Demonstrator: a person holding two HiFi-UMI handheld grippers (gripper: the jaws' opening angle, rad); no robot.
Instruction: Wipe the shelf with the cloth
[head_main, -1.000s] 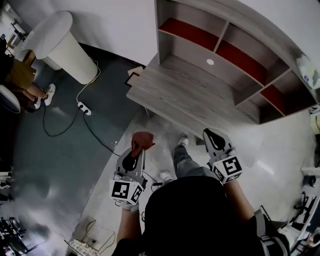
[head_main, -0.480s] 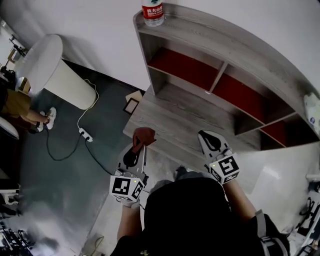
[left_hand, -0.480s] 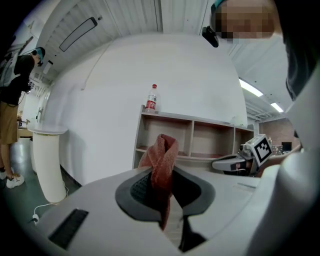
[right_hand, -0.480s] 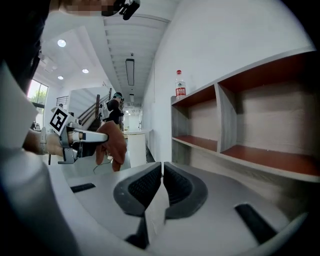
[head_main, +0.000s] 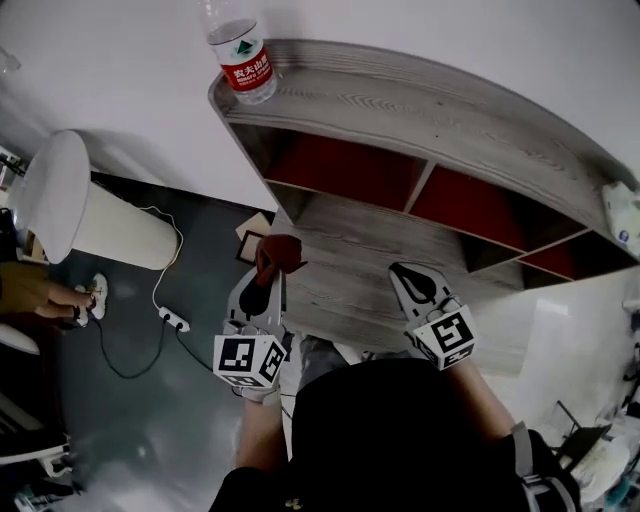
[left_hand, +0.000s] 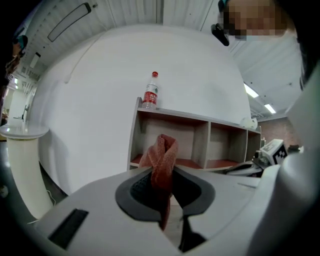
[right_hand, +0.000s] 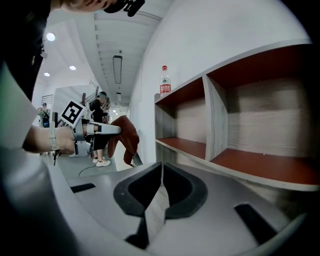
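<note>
Approaching appears to be the step in hand. The left gripper (head_main: 268, 285), centre left of the head view, pinches the red-brown cloth (head_main: 279, 252), which is bunched near the left end of the grey shelf (head_main: 430, 105); contact with it cannot be confirmed. The right gripper (head_main: 408, 275), centre right, has its jaws pressed together on nothing. A water bottle (head_main: 243, 60) stands on the top board, upper left. The next move calls for pressing the cloth onto a board and sweeping along it, clear of the bottle.

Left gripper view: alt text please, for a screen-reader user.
The left gripper is shut on a reddish cloth, facing a grey shelf with red-floored compartments. A bottle stands on its top at the left end.
</note>
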